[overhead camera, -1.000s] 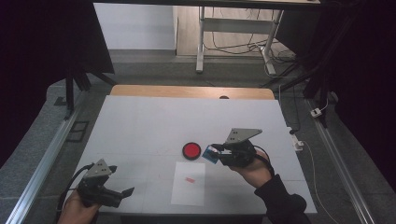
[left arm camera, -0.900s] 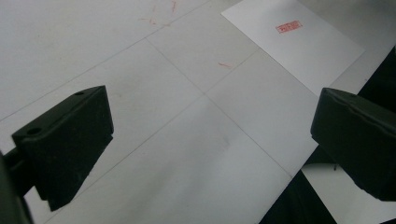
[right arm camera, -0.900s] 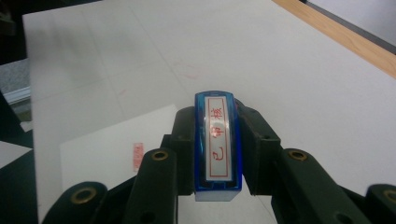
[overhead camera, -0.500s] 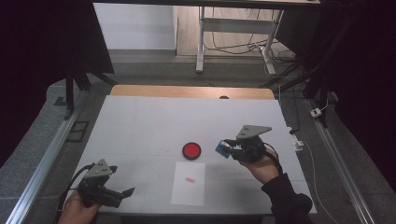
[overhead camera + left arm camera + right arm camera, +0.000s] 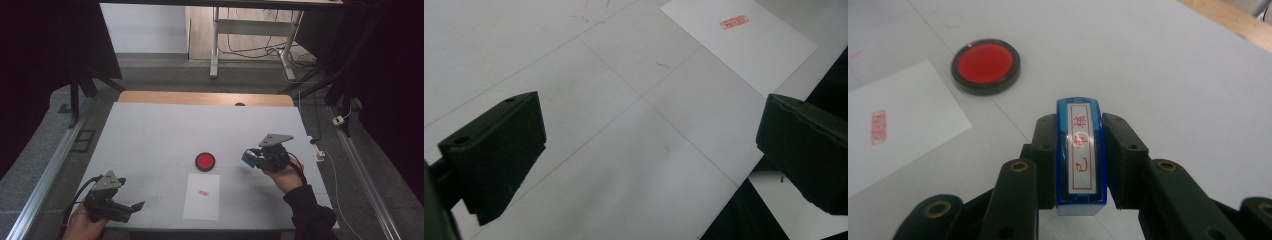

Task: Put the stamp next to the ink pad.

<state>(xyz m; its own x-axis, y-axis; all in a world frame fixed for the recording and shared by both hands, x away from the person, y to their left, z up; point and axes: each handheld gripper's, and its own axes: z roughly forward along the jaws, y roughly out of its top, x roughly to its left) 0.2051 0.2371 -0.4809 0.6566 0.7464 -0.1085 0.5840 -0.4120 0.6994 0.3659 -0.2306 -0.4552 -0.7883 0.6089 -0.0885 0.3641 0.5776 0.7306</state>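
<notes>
My right gripper (image 5: 251, 159) (image 5: 1081, 160) is shut on a blue stamp (image 5: 1080, 155) (image 5: 248, 158) with red characters on its label, held above the table right of the round red ink pad (image 5: 205, 161) (image 5: 985, 66). A white sheet of paper (image 5: 202, 196) (image 5: 893, 130) (image 5: 744, 45) lies near the front edge and bears a red stamped mark (image 5: 203, 192) (image 5: 878, 127) (image 5: 734, 22). At the front left corner my left gripper (image 5: 131, 207) (image 5: 654, 150) is open, its jaws wide apart over bare table, nothing between them.
The white table (image 5: 150, 135) has a wooden strip (image 5: 200, 98) along its far edge. Metal rails (image 5: 45, 175) run along both sides. A cable and a plug (image 5: 340, 120) lie off the right edge. The front table edge shows in the left gripper view.
My right gripper has carried the blue stamp to the right and a little up, away from the ink pad. The left gripper has stayed put.
</notes>
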